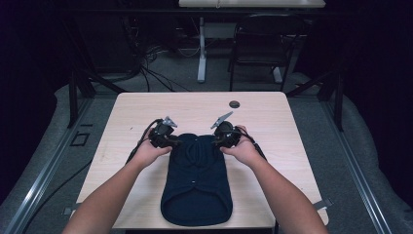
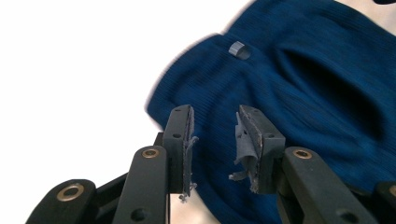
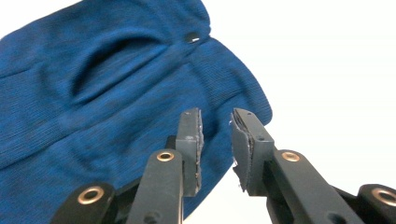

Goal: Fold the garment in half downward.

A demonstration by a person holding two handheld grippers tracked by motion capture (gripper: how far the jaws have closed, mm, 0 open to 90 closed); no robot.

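Both forearms reach up from the bottom of the high view, angled inward. The left gripper (image 1: 171, 141) and right gripper (image 1: 217, 140) sit at the top corners of a dark blue knit garment (image 1: 197, 183) lying mid-table (image 1: 131, 112). Each has its jaws parted, empty, over the fabric edge.

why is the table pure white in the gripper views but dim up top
High view: dim, murky surround, pale wooden table readable. Left gripper view: table overexposed to white; dark blue knitted garment slightly motion-blurred. Right gripper view: same blown-out white, garment knit fairly sharp.
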